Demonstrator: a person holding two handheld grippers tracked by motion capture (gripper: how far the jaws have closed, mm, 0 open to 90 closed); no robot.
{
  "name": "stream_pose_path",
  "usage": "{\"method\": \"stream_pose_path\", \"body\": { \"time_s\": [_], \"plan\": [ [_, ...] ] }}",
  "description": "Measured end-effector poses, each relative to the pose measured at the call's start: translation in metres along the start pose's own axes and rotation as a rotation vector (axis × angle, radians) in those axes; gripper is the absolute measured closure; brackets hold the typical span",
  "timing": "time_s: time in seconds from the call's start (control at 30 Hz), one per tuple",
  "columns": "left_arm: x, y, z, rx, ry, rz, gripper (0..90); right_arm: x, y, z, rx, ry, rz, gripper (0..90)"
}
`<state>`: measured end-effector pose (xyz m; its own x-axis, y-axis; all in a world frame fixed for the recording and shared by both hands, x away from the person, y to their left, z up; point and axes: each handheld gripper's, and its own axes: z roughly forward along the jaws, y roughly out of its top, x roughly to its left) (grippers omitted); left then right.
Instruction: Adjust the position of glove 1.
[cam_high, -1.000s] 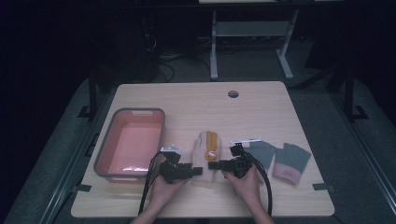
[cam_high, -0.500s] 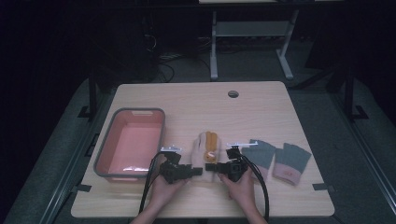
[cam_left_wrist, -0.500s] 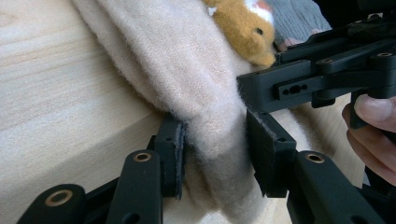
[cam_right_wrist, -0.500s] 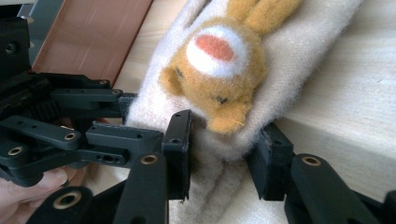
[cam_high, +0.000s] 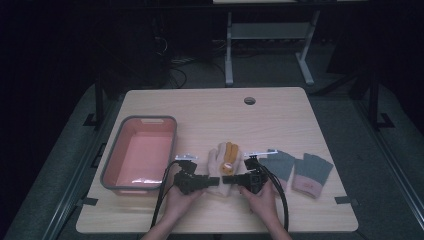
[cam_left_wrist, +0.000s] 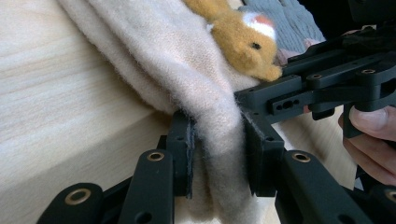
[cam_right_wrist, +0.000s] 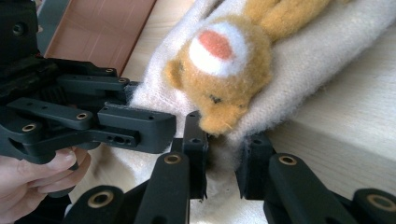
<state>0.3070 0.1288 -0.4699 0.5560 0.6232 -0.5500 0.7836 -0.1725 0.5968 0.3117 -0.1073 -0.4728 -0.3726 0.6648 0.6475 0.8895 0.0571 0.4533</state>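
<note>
The cream glove with an orange plush animal on it lay at the near middle of the table, between the pink tub on the left side and a pair of grey gloves on the right side. I had both tools on its near cuff end. My left gripper had just been closing and was clamped on a bunched fold of the cream fabric, pads pressing it from both sides in the left gripper view. My right gripper had just been closing too, and it pinched the cream fabric right under the plush animal's head, cloth squeezed between the pads. In the high view the left gripper and right gripper pointed at each other, tips nearly meeting over the cuff, each held by a hand coming in from the bottom edge. The glove rested flat on the wood, fingers pointing away from me. The tub sat well apart from the glove; the grey gloves lay just beside my right hand.
</note>
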Motion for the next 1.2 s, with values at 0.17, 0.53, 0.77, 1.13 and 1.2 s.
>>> {"method": "stream_pose_path", "body": {
  "time_s": [0.17,0.53,0.77,1.13,1.2],
  "plan": [
    [0.000,0.001,0.001,0.008,0.000,0.003,67.6,-0.002,0.001,-0.002,0.000,0.006,0.010,77.5],
    [0.001,-0.001,0.001,0.017,0.005,0.002,68.9,-0.001,0.000,-0.005,-0.028,-0.056,0.027,60.6],
    [0.004,0.000,0.002,0.016,-0.001,-0.022,68.8,-0.004,0.001,0.001,-0.043,-0.044,0.093,67.0],
    [0.002,0.002,0.002,0.005,-0.012,-0.034,69.1,-0.003,0.006,-0.001,-0.025,-0.011,0.052,81.8],
    [0.000,0.003,0.001,0.000,-0.017,-0.034,69.1,-0.001,0.007,-0.003,-0.025,-0.017,0.037,81.8]
  ]
}}
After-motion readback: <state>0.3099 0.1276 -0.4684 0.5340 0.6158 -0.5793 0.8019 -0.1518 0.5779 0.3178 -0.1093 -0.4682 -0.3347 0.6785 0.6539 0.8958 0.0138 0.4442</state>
